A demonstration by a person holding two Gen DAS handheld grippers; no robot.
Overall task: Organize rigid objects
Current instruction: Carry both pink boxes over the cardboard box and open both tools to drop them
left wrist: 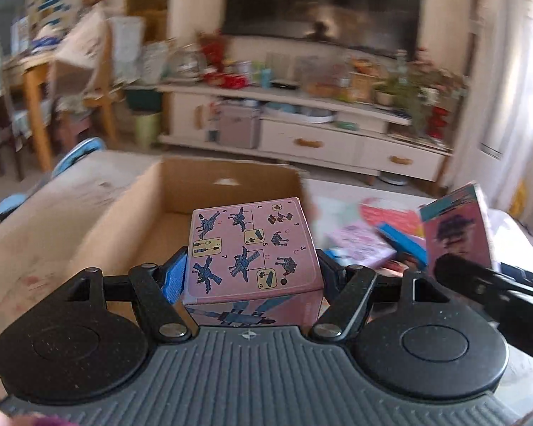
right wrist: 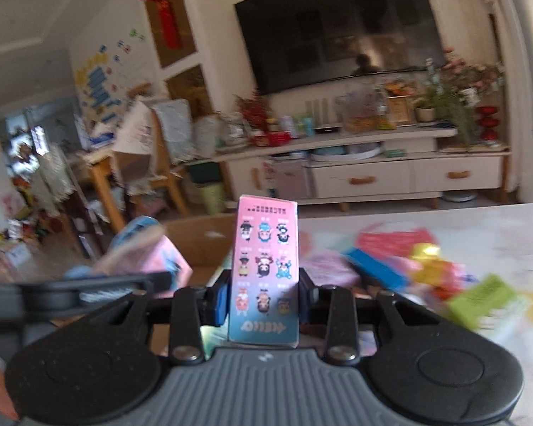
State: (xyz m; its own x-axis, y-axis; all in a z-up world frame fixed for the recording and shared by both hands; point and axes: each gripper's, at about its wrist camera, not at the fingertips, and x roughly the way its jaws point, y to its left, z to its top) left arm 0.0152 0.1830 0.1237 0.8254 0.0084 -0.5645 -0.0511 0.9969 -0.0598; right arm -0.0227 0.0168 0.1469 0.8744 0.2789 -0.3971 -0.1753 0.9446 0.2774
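Note:
My left gripper point(left wrist: 253, 269) is shut on a pink cube-shaped toy box point(left wrist: 251, 248) with blue building diagrams, held above the open cardboard box point(left wrist: 227, 181). My right gripper point(right wrist: 264, 294) is shut on a narrow pink box point(right wrist: 265, 269) printed with cartoon figures, held upright. In the left wrist view that narrow box point(left wrist: 456, 230) shows at the right above the right gripper's black arm. In the right wrist view the pink cube box point(right wrist: 163, 259) shows blurred at the left, by the cardboard box point(right wrist: 202, 238).
Loose packets lie on the pale table: a blue box point(right wrist: 376, 266), red and yellow wrappers point(right wrist: 430, 262), a green box point(right wrist: 486, 301), a pink packet point(left wrist: 362, 245). A TV cabinet point(right wrist: 373, 174) and wooden chairs point(left wrist: 85, 81) stand beyond the table.

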